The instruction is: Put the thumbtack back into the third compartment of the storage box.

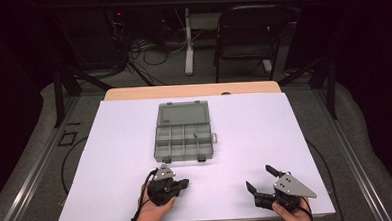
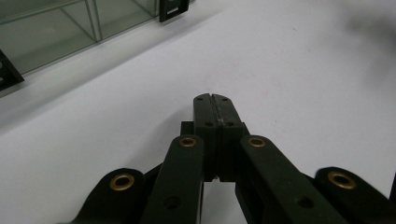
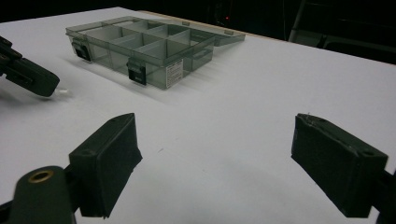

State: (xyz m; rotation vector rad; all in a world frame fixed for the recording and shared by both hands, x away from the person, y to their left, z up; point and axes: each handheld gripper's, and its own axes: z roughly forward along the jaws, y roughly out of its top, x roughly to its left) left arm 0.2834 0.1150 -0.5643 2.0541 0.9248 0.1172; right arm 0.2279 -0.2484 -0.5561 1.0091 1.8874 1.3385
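One clear grey compartment box [image 1: 183, 139] lies open at the middle of the white worktop [image 1: 111, 159], its lid folded flat on the far side. A small white label [image 3: 173, 72] sits on the box's end wall in the right gripper view; its print is too small to read. Two tiny items, one green and one reddish, lie in a compartment of the box's far row, too small to identify. Two black latches hang on the box's near wall.

The left gripper [image 1: 186, 182] rests near the box's near wall, just short of it, held by a hand [image 1: 153, 212]. Its jaws are pressed together with nothing between them, and the box's wall and a latch show beyond them in the left gripper view. A small white object [image 3: 63, 92] lies just by the left gripper's tip in the right gripper view; what it is cannot be told.

The right gripper [image 1: 259, 179] sits well to the right of the box, jaws spread wide and empty, the box well beyond them.
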